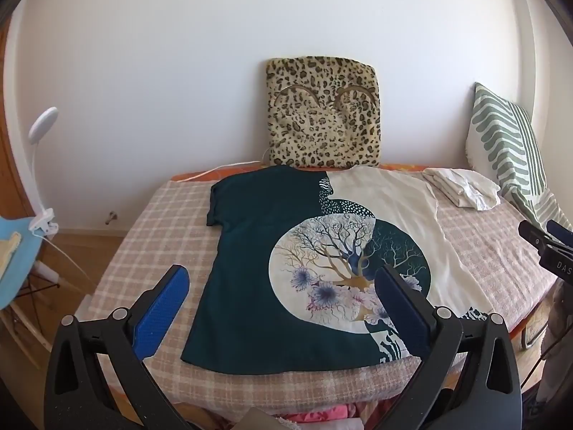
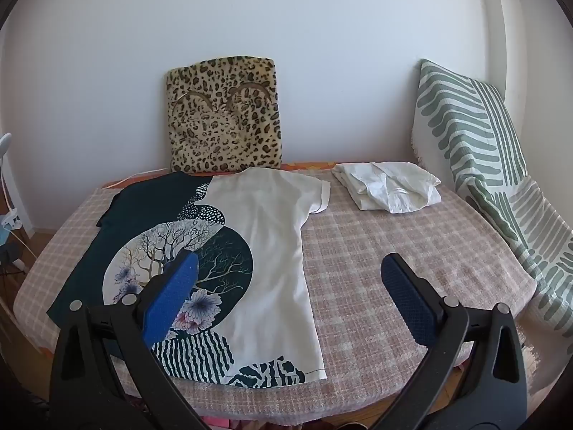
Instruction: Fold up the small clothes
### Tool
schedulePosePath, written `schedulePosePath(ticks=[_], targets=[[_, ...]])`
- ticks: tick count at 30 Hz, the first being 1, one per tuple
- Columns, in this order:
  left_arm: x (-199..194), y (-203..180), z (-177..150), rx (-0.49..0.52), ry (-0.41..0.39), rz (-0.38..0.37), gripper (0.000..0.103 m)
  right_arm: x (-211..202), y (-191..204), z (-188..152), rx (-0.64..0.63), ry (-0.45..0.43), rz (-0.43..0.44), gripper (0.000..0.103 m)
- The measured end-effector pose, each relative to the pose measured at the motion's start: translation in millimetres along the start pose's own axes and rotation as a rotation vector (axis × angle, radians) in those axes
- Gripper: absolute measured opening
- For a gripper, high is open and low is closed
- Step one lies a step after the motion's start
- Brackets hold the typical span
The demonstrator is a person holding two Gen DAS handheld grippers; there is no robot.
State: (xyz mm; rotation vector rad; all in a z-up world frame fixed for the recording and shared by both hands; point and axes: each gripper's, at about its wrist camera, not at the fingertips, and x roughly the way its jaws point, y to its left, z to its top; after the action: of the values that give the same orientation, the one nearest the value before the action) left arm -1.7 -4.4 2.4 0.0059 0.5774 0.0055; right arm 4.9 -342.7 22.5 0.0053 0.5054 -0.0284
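A small T-shirt (image 1: 286, 258), half dark teal and half cream with a round tree-and-flower print, lies flat and spread on the pink checked bed cover (image 1: 157, 229), collar toward the wall. It also shows in the right wrist view (image 2: 272, 236). My left gripper (image 1: 281, 283) is open and empty, hovering above the shirt's lower hem. My right gripper (image 2: 290, 272) is open and empty, hovering over the shirt's cream right edge near the hem. Its tip shows at the right edge of the left wrist view (image 1: 544, 243).
A folded white garment (image 2: 388, 186) lies at the back right of the bed. A leopard-print cushion (image 2: 224, 114) leans on the wall behind the shirt. A green striped pillow (image 2: 476, 143) stands at the right. A clip lamp (image 1: 41, 165) and blue chair (image 1: 14, 251) are left of the bed.
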Motion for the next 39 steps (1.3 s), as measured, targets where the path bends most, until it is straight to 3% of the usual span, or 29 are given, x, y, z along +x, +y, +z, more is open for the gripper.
schedulePosePath(ticks=[39], targets=[[3.1, -5.2, -0.9, 0.002, 0.015, -0.007, 0.103, 1.9, 1.4, -1.4, 0.006, 0.008, 0.008, 0.103]])
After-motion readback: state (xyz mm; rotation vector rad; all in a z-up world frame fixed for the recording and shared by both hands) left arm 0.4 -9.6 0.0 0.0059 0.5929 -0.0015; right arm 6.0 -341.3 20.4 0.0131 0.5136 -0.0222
